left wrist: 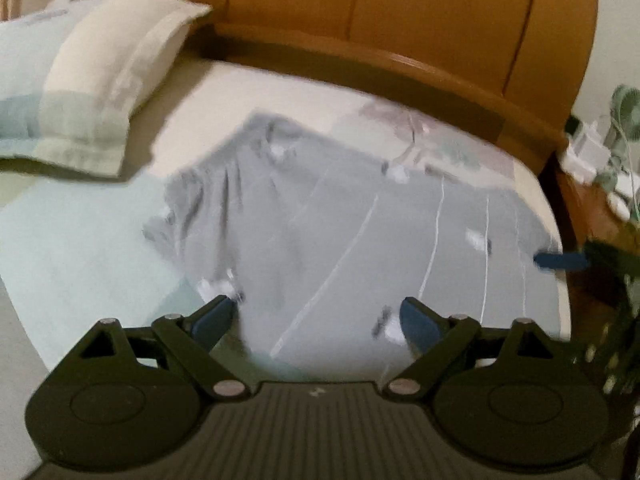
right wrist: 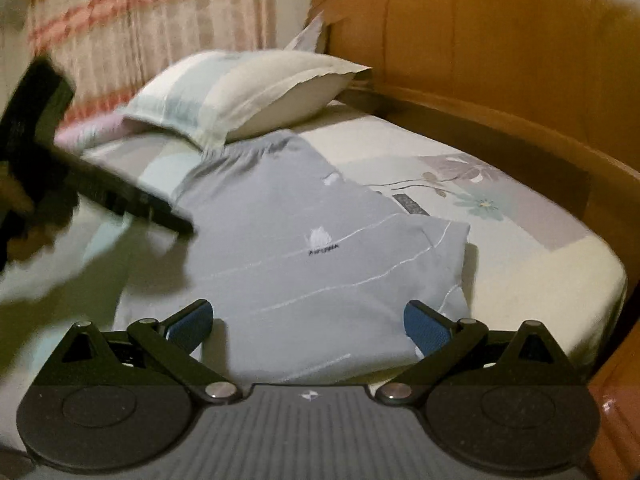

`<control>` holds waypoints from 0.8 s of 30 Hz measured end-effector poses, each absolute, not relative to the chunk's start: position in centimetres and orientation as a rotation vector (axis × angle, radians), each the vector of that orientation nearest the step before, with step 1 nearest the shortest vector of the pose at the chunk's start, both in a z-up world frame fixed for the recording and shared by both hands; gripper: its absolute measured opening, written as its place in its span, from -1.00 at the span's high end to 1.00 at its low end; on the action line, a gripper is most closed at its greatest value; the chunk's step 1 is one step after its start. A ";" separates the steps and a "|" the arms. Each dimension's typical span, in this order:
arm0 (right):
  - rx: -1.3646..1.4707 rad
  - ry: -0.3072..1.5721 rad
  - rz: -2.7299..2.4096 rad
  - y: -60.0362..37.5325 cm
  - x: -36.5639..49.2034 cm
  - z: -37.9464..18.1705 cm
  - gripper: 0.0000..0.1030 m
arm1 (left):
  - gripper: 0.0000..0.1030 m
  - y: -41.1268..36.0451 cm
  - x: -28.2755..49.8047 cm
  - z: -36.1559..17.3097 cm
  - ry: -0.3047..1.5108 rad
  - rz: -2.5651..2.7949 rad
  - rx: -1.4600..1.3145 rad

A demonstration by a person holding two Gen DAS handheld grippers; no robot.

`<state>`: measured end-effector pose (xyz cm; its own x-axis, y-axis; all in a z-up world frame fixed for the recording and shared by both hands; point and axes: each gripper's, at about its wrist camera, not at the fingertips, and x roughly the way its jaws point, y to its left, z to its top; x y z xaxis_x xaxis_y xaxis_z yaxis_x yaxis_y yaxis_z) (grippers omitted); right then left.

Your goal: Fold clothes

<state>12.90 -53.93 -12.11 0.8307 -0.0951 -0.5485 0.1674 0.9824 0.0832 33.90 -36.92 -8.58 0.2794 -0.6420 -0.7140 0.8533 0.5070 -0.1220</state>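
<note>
A grey garment (left wrist: 340,216) with thin white lines and small white motifs lies spread on the bed; in the right wrist view the same garment (right wrist: 300,248) shows a folded right edge. My left gripper (left wrist: 316,318) hangs open just above its near part, blue pads wide apart with nothing between them. My right gripper (right wrist: 308,324) is also open, over the garment's near edge, its pads clear of the cloth. One blue fingertip (left wrist: 560,260) of the right gripper shows at the garment's right side. The left gripper's dark body (right wrist: 120,192) reaches in from the left.
A pale striped pillow (left wrist: 80,92) lies at the bed's head, seen again as the pillow (right wrist: 240,92). The wooden headboard (left wrist: 400,20) curves behind. The floral sheet (right wrist: 500,208) lies bare to the right. A nightstand with a small fan (left wrist: 624,116) stands beyond the bed.
</note>
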 end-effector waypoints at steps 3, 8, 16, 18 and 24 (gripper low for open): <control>0.152 0.573 -0.177 -53.8 13.3 -12.1 -1.00 | -0.76 -38.8 34.9 -7.5 0.739 -1.039 0.333; 0.134 0.586 -0.220 -53.2 13.8 -12.2 -1.00 | -0.76 -41.2 37.6 -9.0 0.774 -0.947 0.374; 0.146 0.590 -0.248 -53.1 14.2 -12.2 -1.00 | -0.76 -40.8 37.8 -7.8 0.790 -0.968 0.311; 0.147 0.595 -0.260 -53.0 14.3 -12.2 -1.00 | -0.76 -42.4 37.5 -7.0 0.759 -1.010 0.326; 0.151 0.593 -0.276 -52.9 14.5 -12.2 -1.00 | -0.76 -47.8 40.1 -8.3 0.784 -0.984 0.320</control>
